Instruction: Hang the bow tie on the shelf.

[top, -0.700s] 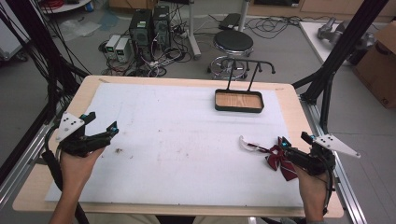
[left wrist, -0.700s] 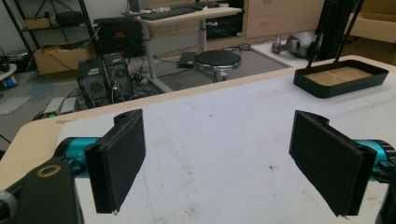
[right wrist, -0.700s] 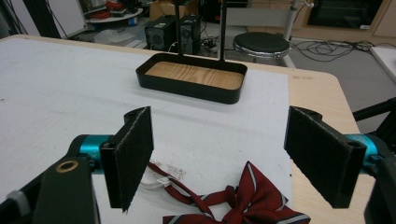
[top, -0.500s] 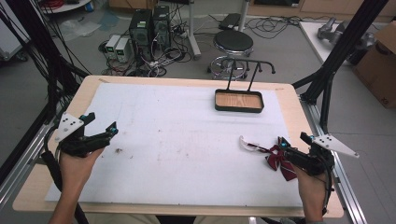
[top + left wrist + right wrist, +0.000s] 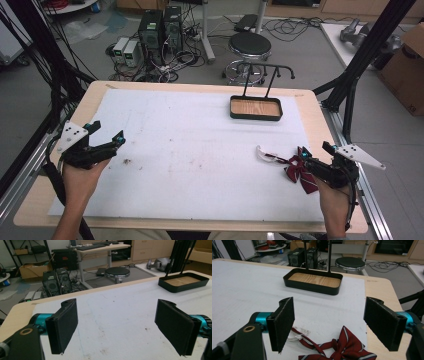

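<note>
Little has moved since the earlier frames: both of our tongs sit where they were, the bow tie likewise. Item one, the dark red striped fabric bow tie [image 5: 299,171] with its white clear-plastic neck clip [image 5: 263,155], lies flat on the white sheet covering the pale wooden desk [image 5: 315,112], near the right front corner. Item two, our right tongs [image 5: 303,159], released, jaws spread wide with nothing pressed between them; in the right gripper view the bow tie [image 5: 342,347] lies on the sheet just below and between the pads. Item three, our left tongs [image 5: 119,138], also released, jaws wide over bare sheet near the left edge, well apart from the bow tie. Item four, a black rectangular tray with a wooden floor [image 5: 255,107] and an upright black wire rack, standing toward the far right of the desk.
</note>
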Tool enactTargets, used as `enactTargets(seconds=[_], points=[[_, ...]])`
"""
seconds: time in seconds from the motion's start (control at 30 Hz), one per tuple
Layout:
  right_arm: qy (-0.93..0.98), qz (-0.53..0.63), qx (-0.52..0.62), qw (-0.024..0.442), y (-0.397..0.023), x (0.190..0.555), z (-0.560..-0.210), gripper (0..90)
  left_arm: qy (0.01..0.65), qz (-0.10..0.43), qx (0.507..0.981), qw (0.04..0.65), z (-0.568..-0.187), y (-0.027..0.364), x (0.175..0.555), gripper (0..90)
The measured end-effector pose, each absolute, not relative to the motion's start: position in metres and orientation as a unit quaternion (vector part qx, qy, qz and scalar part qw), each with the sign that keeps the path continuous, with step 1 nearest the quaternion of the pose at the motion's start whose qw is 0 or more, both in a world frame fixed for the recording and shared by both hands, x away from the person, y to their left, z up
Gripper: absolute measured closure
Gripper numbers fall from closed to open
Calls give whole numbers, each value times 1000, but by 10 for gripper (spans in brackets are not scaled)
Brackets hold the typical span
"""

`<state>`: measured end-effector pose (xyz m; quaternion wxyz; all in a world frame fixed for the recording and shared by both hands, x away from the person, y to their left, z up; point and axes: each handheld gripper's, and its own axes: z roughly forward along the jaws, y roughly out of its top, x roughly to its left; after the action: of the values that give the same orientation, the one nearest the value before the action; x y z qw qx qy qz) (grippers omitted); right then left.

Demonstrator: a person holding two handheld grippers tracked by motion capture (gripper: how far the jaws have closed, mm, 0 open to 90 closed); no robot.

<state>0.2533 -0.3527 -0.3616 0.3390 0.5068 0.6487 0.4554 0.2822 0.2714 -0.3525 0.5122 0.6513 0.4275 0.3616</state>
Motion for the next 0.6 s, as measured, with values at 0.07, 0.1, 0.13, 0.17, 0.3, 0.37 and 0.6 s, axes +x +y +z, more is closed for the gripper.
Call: enactTargets(seconds=[0.07,0.1,0.13,0.17,0.3,0.37,0.6], points=[[649,455,507,337,-353,254,-363,239,428,362,652,512,-353,271,282,190],[649,455,507,337,-353,254,-363,239,427,362,652,512,-353,271,282,190],[650,454,507,338,-353,254,-364,239,426,362,653,511,-353,271,282,190],[650,454,507,338,-353,255,-365,239,427,362,652,511,-353,270,282,190],[650,450,512,336,-355,258,-370,238,425,363,653,511,-353,270,282,190],[648,449,518,332,-357,261,-376,239,425,363,653,511,-353,270,282,190],[641,438,528,344,-361,268,-391,227,423,363,654,512,-353,268,282,190]])
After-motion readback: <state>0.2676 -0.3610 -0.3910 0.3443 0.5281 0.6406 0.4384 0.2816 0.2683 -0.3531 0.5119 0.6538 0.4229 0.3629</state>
